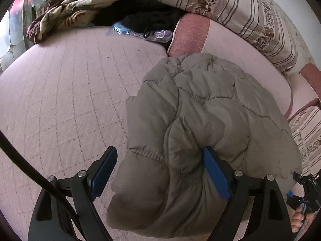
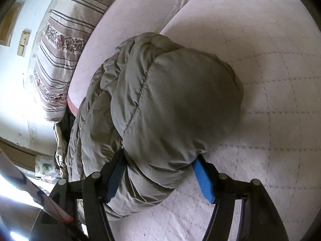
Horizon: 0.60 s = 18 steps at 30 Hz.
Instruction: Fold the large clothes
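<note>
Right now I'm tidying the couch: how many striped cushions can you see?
2: one striped cushion along the back wall, another striped cushion at the right edge beyond the puffer jacket. More may be hidden.

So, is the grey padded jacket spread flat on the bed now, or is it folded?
Folded: the jacket lies doubled into a thick rounded bundle on the bed, with no sleeves spread out.
</note>
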Available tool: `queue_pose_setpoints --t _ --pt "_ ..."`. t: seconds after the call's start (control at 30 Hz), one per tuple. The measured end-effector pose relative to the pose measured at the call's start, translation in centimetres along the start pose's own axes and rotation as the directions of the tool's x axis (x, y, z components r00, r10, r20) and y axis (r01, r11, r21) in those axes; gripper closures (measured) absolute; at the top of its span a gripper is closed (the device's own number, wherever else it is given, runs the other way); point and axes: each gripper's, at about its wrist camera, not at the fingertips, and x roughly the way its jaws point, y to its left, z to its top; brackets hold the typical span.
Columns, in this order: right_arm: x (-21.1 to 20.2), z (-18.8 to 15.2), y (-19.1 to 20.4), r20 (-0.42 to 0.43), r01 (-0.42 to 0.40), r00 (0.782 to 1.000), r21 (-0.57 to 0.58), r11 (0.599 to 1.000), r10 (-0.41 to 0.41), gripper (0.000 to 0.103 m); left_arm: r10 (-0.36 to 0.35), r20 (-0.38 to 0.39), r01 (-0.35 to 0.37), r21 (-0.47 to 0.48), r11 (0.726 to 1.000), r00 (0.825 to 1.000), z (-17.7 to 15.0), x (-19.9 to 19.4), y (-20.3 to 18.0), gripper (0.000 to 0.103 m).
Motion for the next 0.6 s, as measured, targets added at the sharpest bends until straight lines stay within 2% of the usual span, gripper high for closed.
queue_pose_setpoints --t 0.17,0.3,0.43,0.5,0.53,0.6 --pt "-1.3 -1.0 -1.1 -0.009 0.0 1.0 -0.017 1.0 0.0 0.032 0.047 0.009 -0.047 0.039 0.998 0.999 -0.6 -2.5 -0.2 0.016" --pt "-4.3 -2.8 -0.2 0.016 0.079 0.997 -0.118 0.99 -0.078 0.032 0.134 0.061 -0.139 0.072 0.988 0.989 -1.5 -6.4 -0.4 0.016" --pt "-7.7 -6.3 2.5 0.05 0.155 0.988 -0.305 0.94 -0.146 0.031 0.212 0.143 -0.221 0.054 0.974 0.967 -2.6 -11.1 -0.1 0.016" --pt "-7.6 -8.4 4.5 0.012 0.129 0.991 -0.385 0.914 -0.135 0.031 0.227 0.157 -0.234 0.027 0.972 0.961 -3.2 -12.8 0.5 0.016" --pt "-7.1 -9.6 5.7 -0.02 0.103 0.992 -0.424 0.9 -0.123 0.031 0.231 0.159 -0.231 -0.015 0.973 0.96 -3.7 -14.0 1.4 0.016" --pt "-5.0 -12.2 8.6 -0.091 0.051 0.99 -0.507 0.861 -0.111 0.032 0.223 0.159 -0.215 -0.069 0.974 0.962 -4.4 -15.3 2.5 0.016"
